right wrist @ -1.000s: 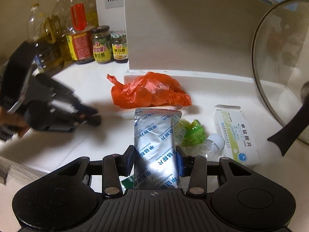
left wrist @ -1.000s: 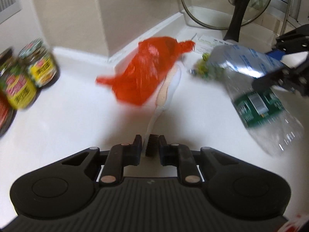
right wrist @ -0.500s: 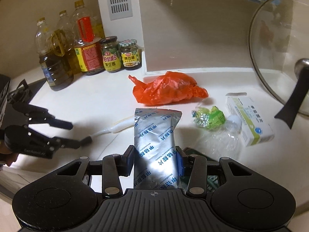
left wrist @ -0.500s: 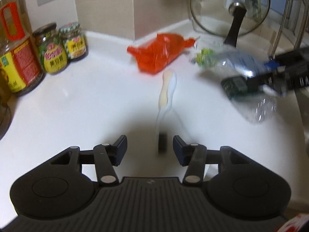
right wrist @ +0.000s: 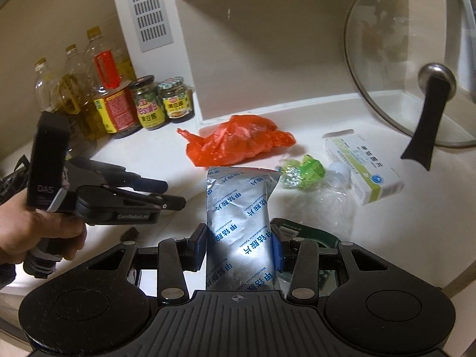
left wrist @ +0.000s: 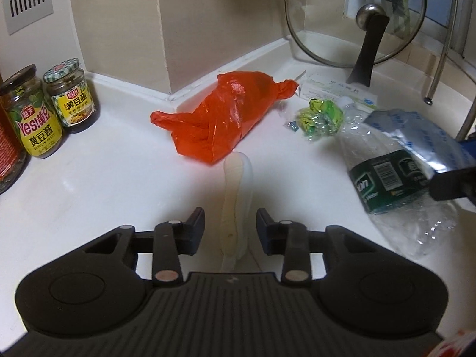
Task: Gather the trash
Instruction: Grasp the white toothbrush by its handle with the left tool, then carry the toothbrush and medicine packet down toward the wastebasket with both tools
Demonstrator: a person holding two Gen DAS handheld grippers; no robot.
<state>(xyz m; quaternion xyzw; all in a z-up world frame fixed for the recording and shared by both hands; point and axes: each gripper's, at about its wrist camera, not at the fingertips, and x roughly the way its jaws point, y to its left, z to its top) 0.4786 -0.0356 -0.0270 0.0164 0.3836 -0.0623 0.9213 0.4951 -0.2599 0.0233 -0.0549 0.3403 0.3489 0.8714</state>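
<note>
Left gripper [left wrist: 230,229]: jaws closing but not yet touching anything; the pale cream toothbrush [left wrist: 235,199] lies lengthwise between the two black fingers with a gap on each side, its handle running away across the white countertop [left wrist: 104,196]. In the right wrist view the same gripper [right wrist: 175,193] is held by a hand [right wrist: 38,232] at the left edge, pointing toward the middle of the counter.
Right gripper [right wrist: 239,247]: clenched on a silver foil medicine pouch with blue print [right wrist: 241,217], whose sides press against both pads; the pouch stands up out of the jaws. From the left wrist view the pouch [left wrist: 416,136] hangs over the bottle at the right edge.
Crushed clear plastic bottle with a dark green label [left wrist: 386,178]: lying on its side on the countertop, just under and beside the pouch, white cap toward the wall.
Crumpled green and yellow wrapper [left wrist: 321,116]: on the counter beside the bottle's neck.
Knotted orange plastic bag [left wrist: 226,122]: just beyond the toothbrush's far end, near the wall corner.
White and green medicine box [right wrist: 363,169]: flat on the counter behind the wrapper, near the lid.
Two glass jars with yellow labels [left wrist: 53,107]: upright at the far left by the wall, beside oil bottles [right wrist: 80,95].
Glass pan lid with a black handle [left wrist: 357,20]: propped upright against the back wall at the far right.
</note>
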